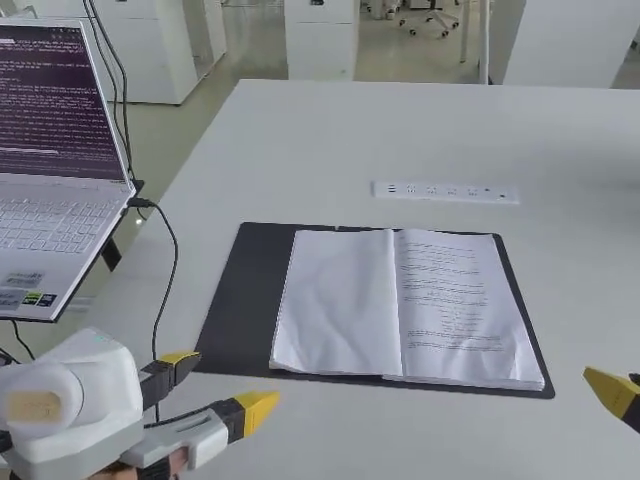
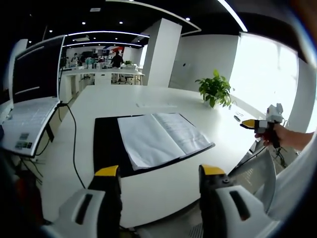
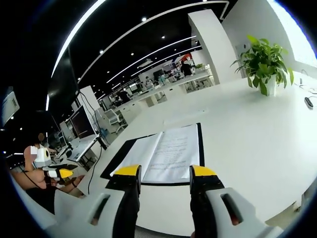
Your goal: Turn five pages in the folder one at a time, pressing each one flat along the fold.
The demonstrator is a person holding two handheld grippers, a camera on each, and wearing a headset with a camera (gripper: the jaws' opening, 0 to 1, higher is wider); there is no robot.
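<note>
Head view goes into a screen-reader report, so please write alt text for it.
An open folder lies flat on a white table, blank page left, printed page right. The left gripper, jaws apart, is held off the folder's near-left corner; a yellow tip of the right gripper shows at the right edge. An open laptop stands far left.

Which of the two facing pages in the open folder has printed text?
The right-hand page in the head view: it carries lines of print, while the left-hand page looks blank white.
</note>
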